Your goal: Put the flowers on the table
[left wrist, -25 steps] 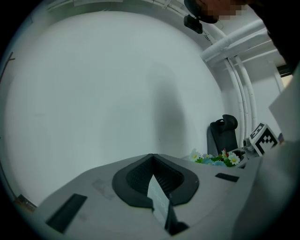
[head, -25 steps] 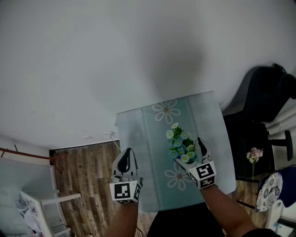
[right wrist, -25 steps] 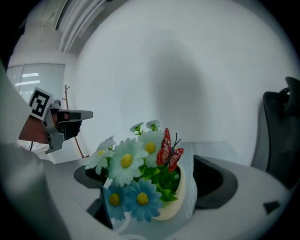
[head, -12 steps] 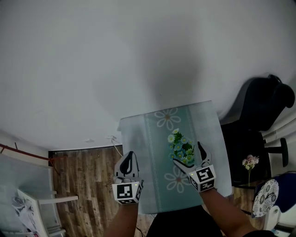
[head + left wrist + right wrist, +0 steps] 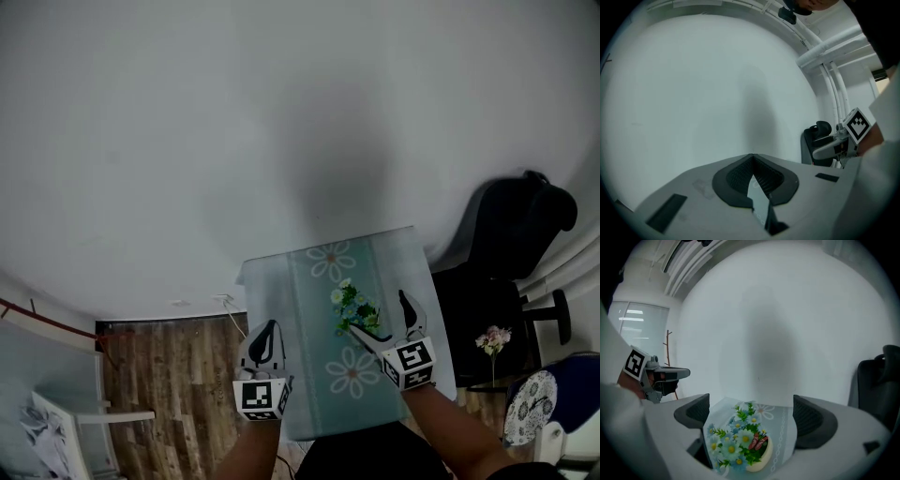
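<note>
Your left gripper [image 5: 265,330] is at the near left edge of the table [image 5: 267,291], its jaws pressed together at the tips. A pale sliver shows in the slot behind them, and you cannot tell what it is. Your right gripper [image 5: 384,321] stands wide open around the flowers [image 5: 353,309], a bunch of blue and white daisies in a cream pot [image 5: 759,460]. The pot rests on the table's teal daisy-print cloth [image 5: 314,375]. The blooms lie closer to the gripper's left jaw, and neither jaw clearly touches them. Beyond the table's right side are a black chair [image 5: 506,234] and a stem of pink flowers [image 5: 493,337]. Wood floor [image 5: 178,375] shows at the left, and a white wall [image 5: 234,141] rises behind.
</note>
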`<state>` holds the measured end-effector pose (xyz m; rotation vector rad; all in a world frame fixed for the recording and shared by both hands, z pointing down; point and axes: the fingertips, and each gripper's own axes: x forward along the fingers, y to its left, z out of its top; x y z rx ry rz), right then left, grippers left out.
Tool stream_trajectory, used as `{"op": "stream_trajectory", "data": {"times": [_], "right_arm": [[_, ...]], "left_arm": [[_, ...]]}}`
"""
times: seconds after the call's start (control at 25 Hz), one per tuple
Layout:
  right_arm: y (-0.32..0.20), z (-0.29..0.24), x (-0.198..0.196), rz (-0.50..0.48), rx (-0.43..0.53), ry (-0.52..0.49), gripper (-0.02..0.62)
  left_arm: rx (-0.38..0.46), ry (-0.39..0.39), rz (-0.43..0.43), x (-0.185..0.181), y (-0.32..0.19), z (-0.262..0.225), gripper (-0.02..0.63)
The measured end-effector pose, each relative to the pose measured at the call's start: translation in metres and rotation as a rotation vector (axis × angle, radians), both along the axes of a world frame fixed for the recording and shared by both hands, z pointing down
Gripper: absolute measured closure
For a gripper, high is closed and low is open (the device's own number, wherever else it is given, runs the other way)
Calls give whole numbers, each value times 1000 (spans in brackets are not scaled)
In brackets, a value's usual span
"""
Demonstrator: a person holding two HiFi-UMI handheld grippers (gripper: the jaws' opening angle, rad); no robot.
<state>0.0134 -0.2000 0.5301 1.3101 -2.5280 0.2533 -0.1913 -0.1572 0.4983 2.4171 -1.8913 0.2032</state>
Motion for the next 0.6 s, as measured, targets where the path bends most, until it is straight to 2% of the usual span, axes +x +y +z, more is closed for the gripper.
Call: {"op": "stream_trajectory", "data": {"times": [0.28, 0.6], "right_arm": [[11, -30, 3, -16, -9, -60, 52], [10, -78, 9, -34, 135, -80, 54]], "left_arm": [[12, 5, 15, 4, 3, -19, 603], [50, 19, 35, 3, 0, -46, 603]]}}
